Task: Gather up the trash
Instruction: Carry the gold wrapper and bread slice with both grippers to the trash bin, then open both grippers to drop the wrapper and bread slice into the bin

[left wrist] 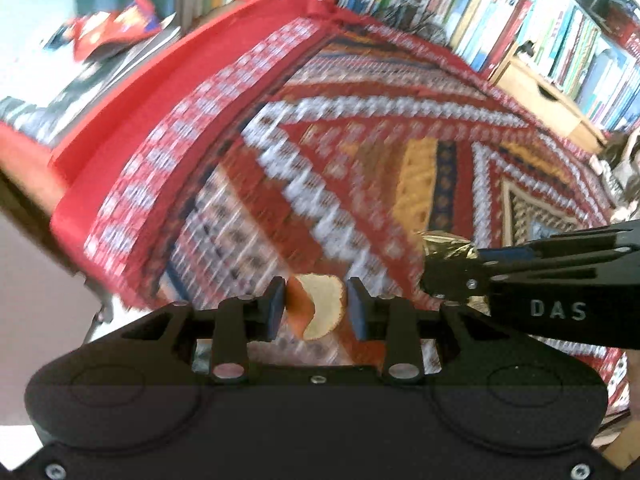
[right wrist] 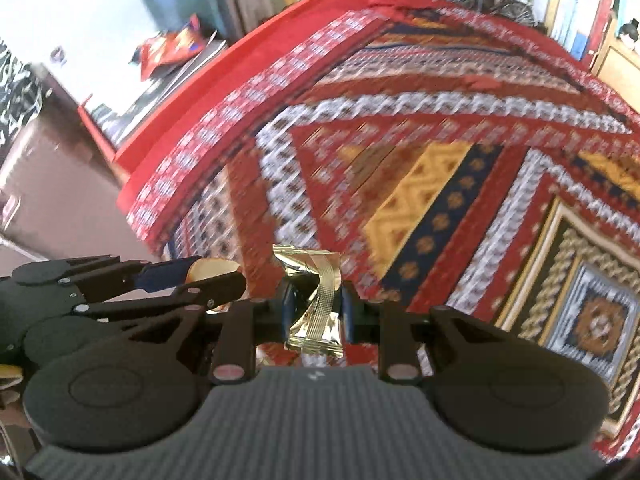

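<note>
My left gripper is shut on a curled piece of orange peel, orange outside and pale pith inside, held between its blue pads. The right wrist view shows that same left gripper at the left with the peel in its tips. My right gripper is shut on a crumpled gold foil wrapper. It also shows at the right of the left wrist view, with the gold wrapper sticking out. Both grippers hang side by side above a red patterned cloth.
The cloth's red border runs along the left. Beyond it lies a stack of magazines with a red snack packet on top. Bookshelves and a wooden drawer unit stand behind. The background is blurred.
</note>
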### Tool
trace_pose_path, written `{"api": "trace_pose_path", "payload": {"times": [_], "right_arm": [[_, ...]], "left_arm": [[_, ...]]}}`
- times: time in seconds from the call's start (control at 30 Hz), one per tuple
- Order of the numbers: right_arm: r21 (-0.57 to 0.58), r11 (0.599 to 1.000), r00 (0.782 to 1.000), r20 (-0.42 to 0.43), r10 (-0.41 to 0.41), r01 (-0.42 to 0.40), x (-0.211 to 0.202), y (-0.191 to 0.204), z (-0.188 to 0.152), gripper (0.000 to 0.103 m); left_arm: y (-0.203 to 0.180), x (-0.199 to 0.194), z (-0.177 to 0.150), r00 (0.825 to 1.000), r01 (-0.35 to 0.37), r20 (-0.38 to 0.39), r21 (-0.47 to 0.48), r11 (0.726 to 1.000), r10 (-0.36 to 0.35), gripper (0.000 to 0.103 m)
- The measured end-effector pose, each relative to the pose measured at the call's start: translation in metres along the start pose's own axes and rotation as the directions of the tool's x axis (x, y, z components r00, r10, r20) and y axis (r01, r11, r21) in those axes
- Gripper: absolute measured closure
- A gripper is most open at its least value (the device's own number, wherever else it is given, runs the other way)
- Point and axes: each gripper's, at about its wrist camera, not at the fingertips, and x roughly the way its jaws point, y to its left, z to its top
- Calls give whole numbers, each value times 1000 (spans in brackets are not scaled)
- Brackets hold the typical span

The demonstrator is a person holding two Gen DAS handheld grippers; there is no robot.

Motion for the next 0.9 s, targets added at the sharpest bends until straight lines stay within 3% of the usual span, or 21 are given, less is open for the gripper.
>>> {"api": "trace_pose_path", "payload": {"times": [0.43, 0.9], "right_arm": [[-25, 1000, 994, -105, 12, -15, 27, 49, -68, 74], [-93, 996, 978, -209, -10, -10, 94, 75, -116, 69]], "left_arm": [[53, 9, -76, 996, -33, -80, -55, 998, 28, 72], [92, 71, -137, 986, -40, -167, -87, 995, 25, 71]]}}
